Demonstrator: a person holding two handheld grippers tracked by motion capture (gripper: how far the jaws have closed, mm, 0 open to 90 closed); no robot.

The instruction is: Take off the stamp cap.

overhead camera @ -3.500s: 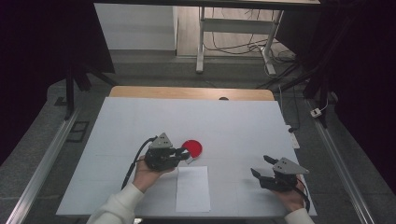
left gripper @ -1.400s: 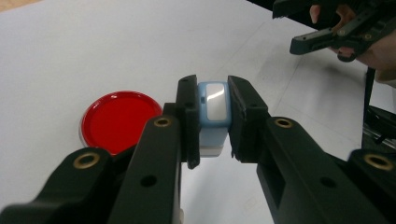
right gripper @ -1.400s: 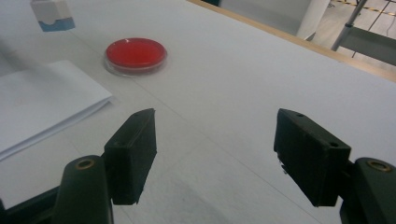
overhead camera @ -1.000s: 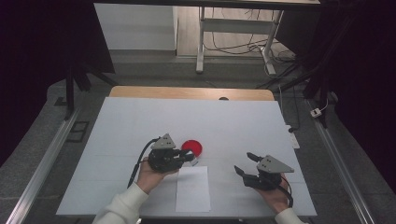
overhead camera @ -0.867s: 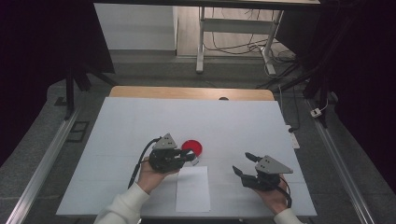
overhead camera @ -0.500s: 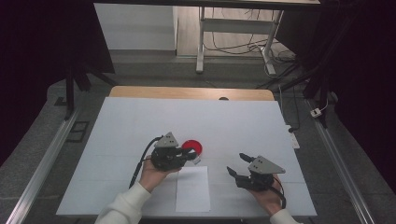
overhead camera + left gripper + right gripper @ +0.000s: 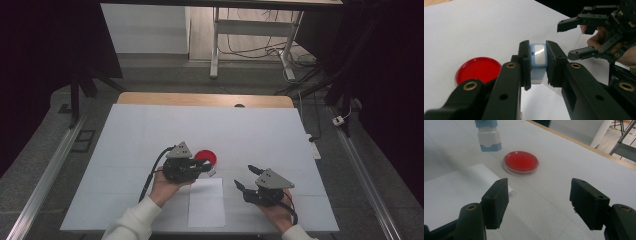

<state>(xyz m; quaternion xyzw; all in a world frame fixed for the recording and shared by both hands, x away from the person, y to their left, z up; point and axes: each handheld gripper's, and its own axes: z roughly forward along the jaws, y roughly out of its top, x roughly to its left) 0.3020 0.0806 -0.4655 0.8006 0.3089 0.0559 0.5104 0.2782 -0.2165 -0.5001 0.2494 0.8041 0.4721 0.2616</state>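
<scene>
High view: I'm clamping the blue stamp (image 7: 538, 62) in my left gripper (image 7: 200, 169) beside the red dish (image 7: 206, 157), while my wide-open right gripper (image 7: 247, 177) is facing it across the paper (image 7: 206, 202).

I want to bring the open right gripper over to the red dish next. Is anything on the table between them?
Nothing visible blocks it. In the right gripper view, bare table lies between the right gripper and the red dish. The white sheet lies off to the side, and the left gripper holds the blue-and-white stamp beside the dish.
</scene>
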